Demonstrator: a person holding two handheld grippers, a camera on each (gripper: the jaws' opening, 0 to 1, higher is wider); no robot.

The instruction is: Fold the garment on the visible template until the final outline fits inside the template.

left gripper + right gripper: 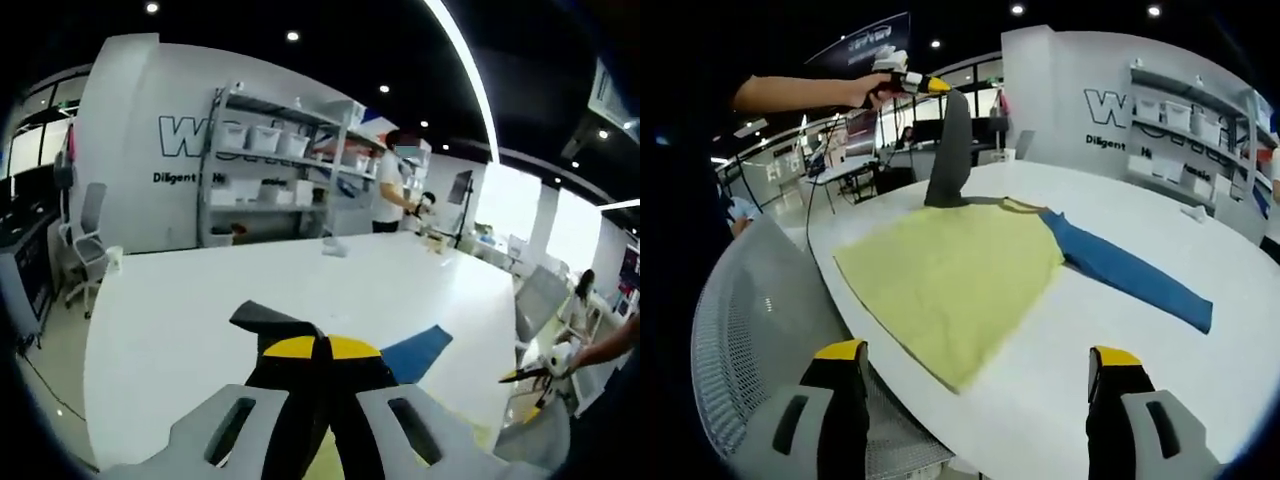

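Garment first: it lies spread on the white table, its yellow body near your edge and its blue sleeve stretched flat away to the right in the right gripper view. Your left gripper shows there up at the top, in your hand, clamped on the grey sleeve, which hangs from it in a tall strip down to the shoulder. In the left gripper view the jaws of the left gripper meet on that same dark cloth, closed tight. Lifting the sleeve clear like this looks meant to free it from the table so it can be carried over the body without dragging or wrinkling the yellow panel. Your right gripper hangs back near the table edge with its jaws spread wide and nothing between them, well apart from the hem, probably to leave room for the sleeve and stay ready for the blue side. I can't make out any template outline under the cloth. Folding seems barely begun; lay the grey sleeve across squarely, since a skewed drop would push the outline wider. A mesh chair sits just beside the near edge.
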